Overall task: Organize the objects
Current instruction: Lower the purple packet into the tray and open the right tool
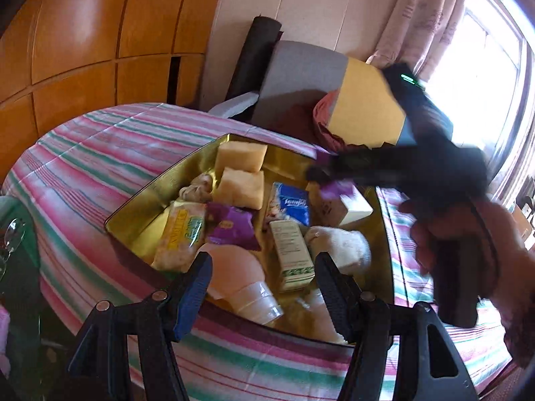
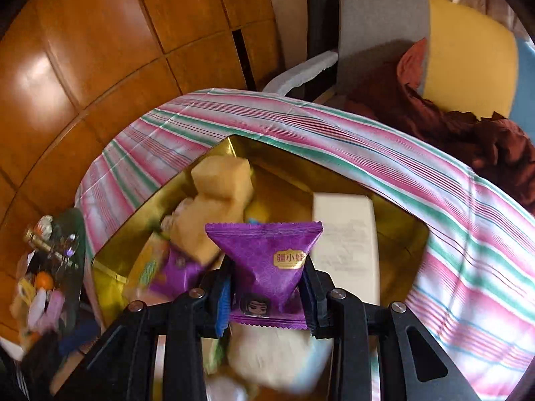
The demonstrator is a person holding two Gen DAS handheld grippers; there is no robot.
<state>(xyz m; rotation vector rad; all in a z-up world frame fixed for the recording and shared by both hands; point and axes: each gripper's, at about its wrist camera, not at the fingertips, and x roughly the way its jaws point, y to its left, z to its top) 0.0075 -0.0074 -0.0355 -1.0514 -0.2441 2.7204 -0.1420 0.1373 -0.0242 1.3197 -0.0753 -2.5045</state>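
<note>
A purple snack packet (image 2: 267,260) was gripped by the right gripper (image 2: 267,287) above the blurred gold tin (image 2: 401,230), while the left gripper (image 1: 264,280) was held wide, empty.

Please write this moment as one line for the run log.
right gripper: shut on purple snack packet | left gripper: open, holds nothing | place: above gold tin | tin: many items inside

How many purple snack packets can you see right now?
2: one purple snack packet is clamped in the right claw above the gold tin; the second packet lies inside it. Others may be buried.
</note>
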